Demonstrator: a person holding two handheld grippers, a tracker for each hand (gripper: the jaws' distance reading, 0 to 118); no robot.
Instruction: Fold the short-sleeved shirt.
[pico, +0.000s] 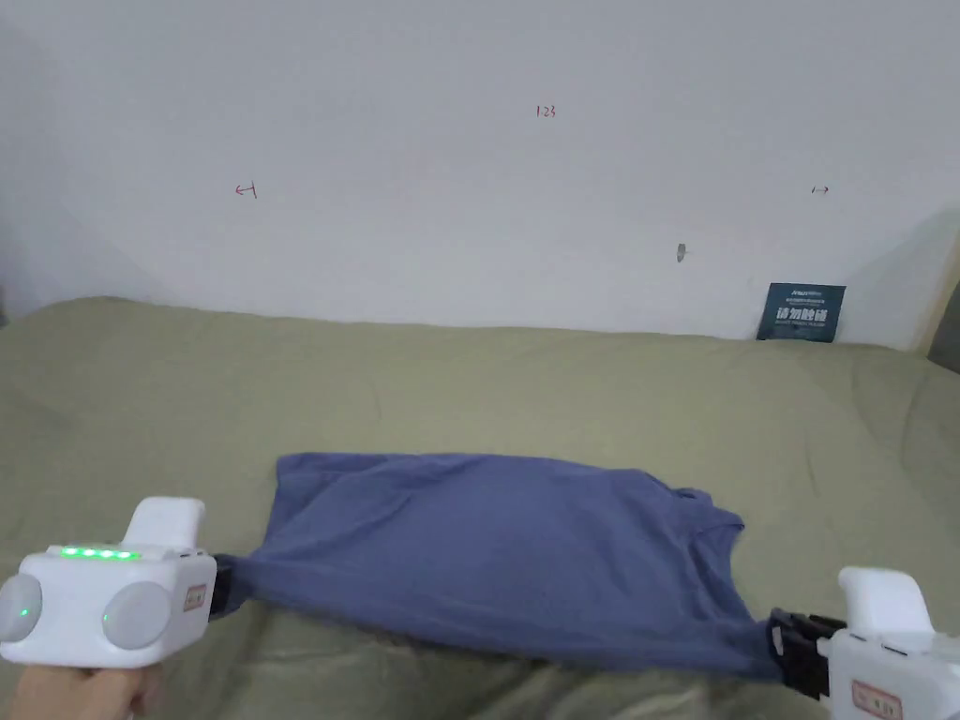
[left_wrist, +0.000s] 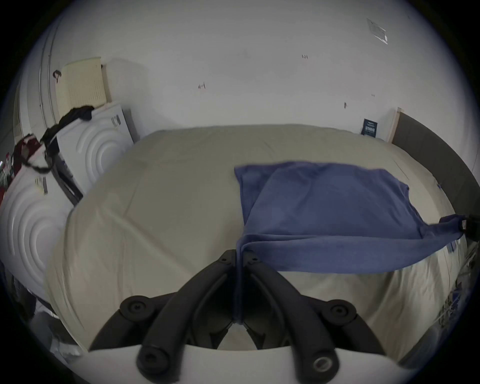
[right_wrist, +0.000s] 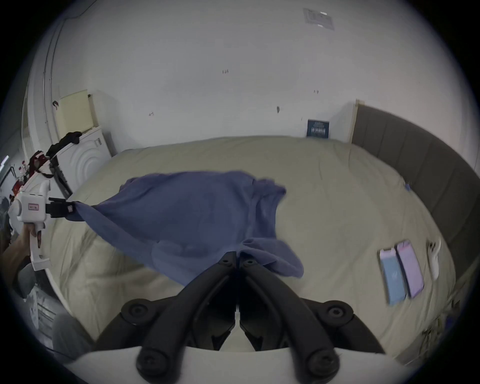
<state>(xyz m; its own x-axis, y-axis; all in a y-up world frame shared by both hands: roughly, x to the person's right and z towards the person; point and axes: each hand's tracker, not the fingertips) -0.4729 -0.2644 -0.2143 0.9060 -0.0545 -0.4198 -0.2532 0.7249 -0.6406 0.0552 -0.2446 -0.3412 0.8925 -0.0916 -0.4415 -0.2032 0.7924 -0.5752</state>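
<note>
We have the blue shirt (pico: 497, 553) stretched over the near edge of the bed (pico: 469, 394), the left gripper (left_wrist: 240, 256) clamped on one corner and the right gripper (right_wrist: 237, 256) seemingly pinching the other, though blur hides how much cloth it has. A thin bite there could slip under tension, dropping that side and skewing the fold.

So the short-sleeved shirt (pico: 506, 544) is a plain blue tee, spread sideways across an olive-green bed (pico: 469, 394), collar end off to the right. The far edge lies on the bed while the near edge is lifted and stretched fairly taut between its two near corners. Fabric's a bit wrinkled, and a loose bit droops by the right corner.
</note>
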